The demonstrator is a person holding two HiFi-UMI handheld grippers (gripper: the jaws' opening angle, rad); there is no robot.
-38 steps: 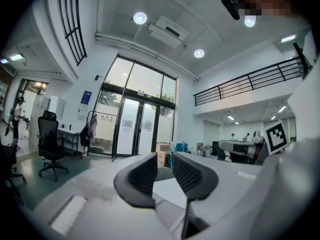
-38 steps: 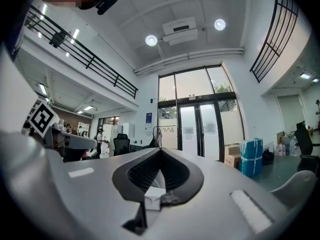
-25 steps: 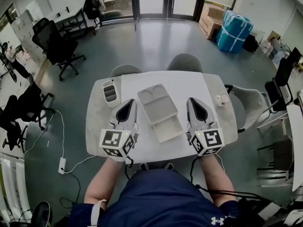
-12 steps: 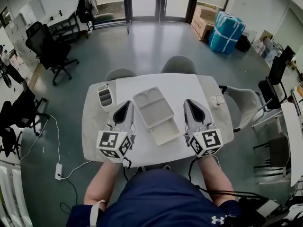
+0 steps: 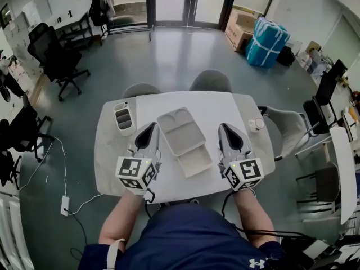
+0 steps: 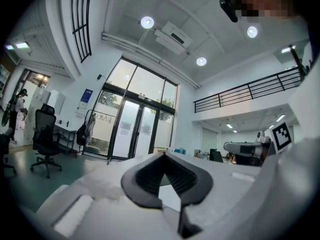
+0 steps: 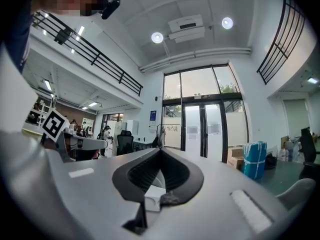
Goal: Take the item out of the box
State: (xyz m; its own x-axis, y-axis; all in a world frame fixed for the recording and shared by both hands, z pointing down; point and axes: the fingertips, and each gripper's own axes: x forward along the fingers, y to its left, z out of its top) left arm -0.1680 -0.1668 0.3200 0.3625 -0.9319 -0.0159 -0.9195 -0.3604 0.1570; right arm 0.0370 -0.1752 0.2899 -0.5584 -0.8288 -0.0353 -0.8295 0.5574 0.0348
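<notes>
A pale grey box (image 5: 184, 136) lies open in the middle of the white table (image 5: 109, 151), its compartmented half toward the far side and a smaller tray half toward me. What lies inside it I cannot make out. My left gripper (image 5: 149, 126) rests on the table just left of the box, jaws shut and empty. On the box's right side my right gripper (image 5: 228, 127) stands the same way, shut on nothing. In the left gripper view the left gripper (image 6: 163, 155) has its dark tips closed together, and so does the right gripper (image 7: 161, 150) in its own view.
A small grey organizer (image 5: 123, 118) stands at the table's far left, and a round white thing (image 5: 255, 124) sits at the far right. Two grey chairs (image 5: 209, 82) stand behind the table and another chair (image 5: 287, 129) to its right. A cable runs over the floor at left.
The head view has shifted slightly. Both grippers stay shut beside the box, and the box has not moved.
</notes>
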